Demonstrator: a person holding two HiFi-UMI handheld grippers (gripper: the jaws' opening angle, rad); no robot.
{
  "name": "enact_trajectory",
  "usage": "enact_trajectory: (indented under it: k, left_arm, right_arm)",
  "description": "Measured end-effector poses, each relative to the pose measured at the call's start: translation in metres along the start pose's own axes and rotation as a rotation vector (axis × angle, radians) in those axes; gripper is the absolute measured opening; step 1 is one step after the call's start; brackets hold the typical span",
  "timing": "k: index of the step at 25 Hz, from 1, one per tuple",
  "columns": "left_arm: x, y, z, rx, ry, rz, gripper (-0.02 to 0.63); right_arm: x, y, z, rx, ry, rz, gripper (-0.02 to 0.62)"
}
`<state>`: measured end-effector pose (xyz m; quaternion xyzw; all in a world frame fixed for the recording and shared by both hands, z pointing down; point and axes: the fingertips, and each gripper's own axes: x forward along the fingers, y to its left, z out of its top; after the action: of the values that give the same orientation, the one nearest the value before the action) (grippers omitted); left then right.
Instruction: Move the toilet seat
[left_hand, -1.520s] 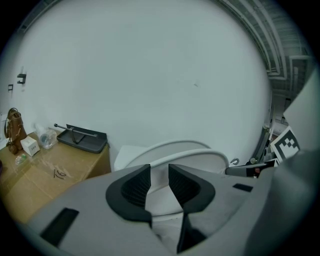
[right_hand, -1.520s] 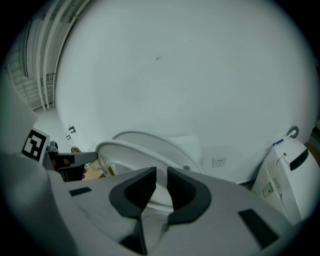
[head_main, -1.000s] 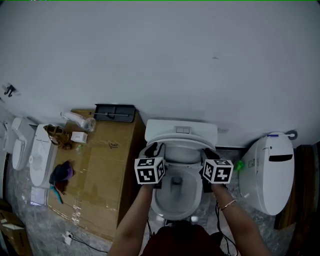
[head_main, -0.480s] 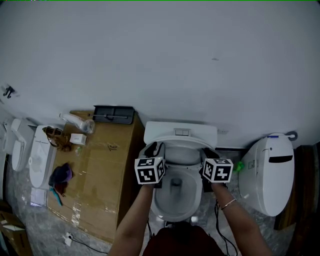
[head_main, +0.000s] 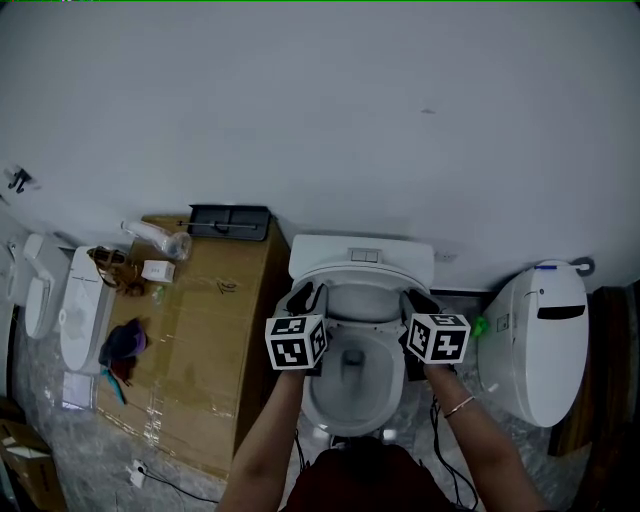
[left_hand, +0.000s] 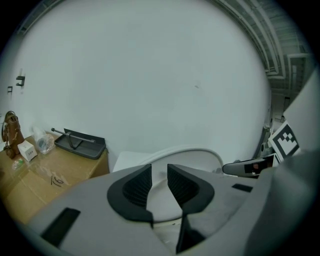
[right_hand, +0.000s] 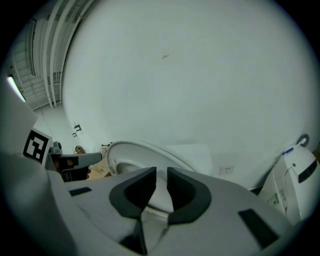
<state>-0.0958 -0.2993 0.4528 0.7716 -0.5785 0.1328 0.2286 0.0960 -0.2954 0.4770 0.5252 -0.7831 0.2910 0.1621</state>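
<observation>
The white toilet seat is tilted up off the bowl, in front of the cistern. My left gripper is on the seat's left side and my right gripper on its right side. In the left gripper view the seat runs between the dark pads of the left gripper. Those jaws have just been closing and are shut on it. In the right gripper view the right gripper is shut on the seat's rim.
A large cardboard box stands to the left of the toilet, with a black tray, a bottle and small items on it. A second toilet stands to the right and a third at far left. The wall is close behind.
</observation>
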Motion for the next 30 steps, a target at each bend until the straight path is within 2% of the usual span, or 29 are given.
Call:
enact_trajectory:
  k: [5,12,24,30]
  left_arm:
    - [-0.024,-0.002,-0.003,-0.005,-0.031,0.009,0.074]
    - [-0.064,-0.013,-0.013,0.01,-0.052,0.001,0.048]
    - [-0.133,-0.037,-0.019,0.039,-0.117,-0.02,0.03]
    - [-0.166,-0.047,-0.026,0.075,-0.136,-0.023,0.029]
  right_arm:
    - [-0.018,0.008,-0.002,-0.011,-0.024,0.008,0.072]
    - [-0.053,0.022,-0.006,-0.068,-0.065,0.013,0.063]
    - [-0.121,0.06,-0.021,-0.079,-0.146,0.055,0.046]
    - [-0.156,0.077,-0.025,-0.125,-0.209,0.039,0.019]
